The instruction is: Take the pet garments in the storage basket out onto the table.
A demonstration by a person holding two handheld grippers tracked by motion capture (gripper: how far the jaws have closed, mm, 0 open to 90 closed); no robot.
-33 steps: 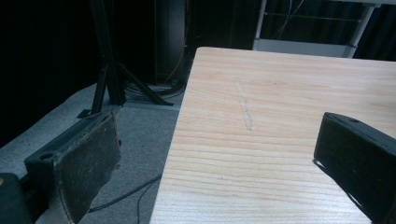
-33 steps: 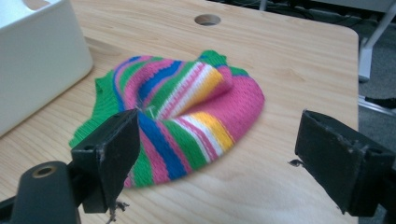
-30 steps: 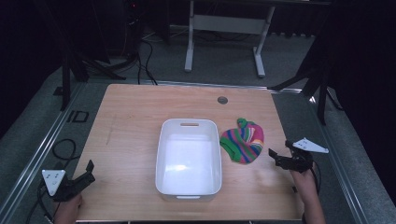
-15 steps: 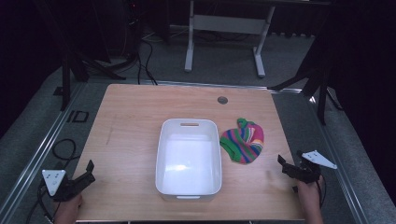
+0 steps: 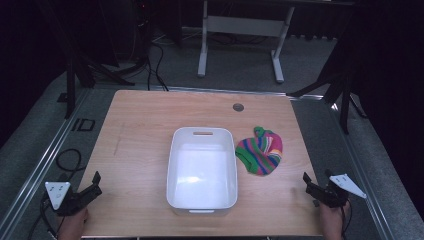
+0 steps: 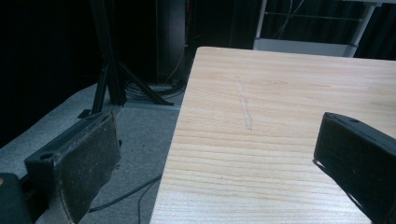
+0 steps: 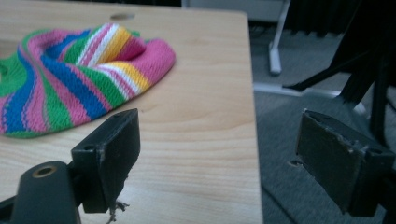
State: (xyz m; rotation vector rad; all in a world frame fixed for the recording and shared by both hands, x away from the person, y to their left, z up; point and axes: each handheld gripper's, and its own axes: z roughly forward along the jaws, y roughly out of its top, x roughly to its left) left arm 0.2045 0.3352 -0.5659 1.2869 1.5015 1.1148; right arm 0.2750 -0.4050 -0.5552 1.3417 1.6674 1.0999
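Note:
A white plastic tub [image 5: 202, 170] stands empty in the middle of the wooden table [image 5: 140, 135]. Just right of it lies a striped knitted cloth [image 5: 260, 151] in pink, green, blue and yellow, also close ahead in the right gripper view [image 7: 70, 74]. My right gripper [image 5: 311, 183] is open at the table's right front corner, jaws astride the table edge [image 7: 210, 149], nothing between them. My left gripper [image 5: 93, 186] is open at the left front corner, likewise astride the left edge [image 6: 215, 154] and holding nothing.
A round grommet hole [image 5: 238, 107] sits near the table's far edge. Black tripod legs [image 5: 75, 75] and cables lie on the grey floor at left, a stand leg [image 5: 345, 95] at right, and a white frame [image 5: 240, 30] behind the table.
My right gripper has drawn back from the cloth toward the table's right front corner. The left gripper, tub and cloth stay put.

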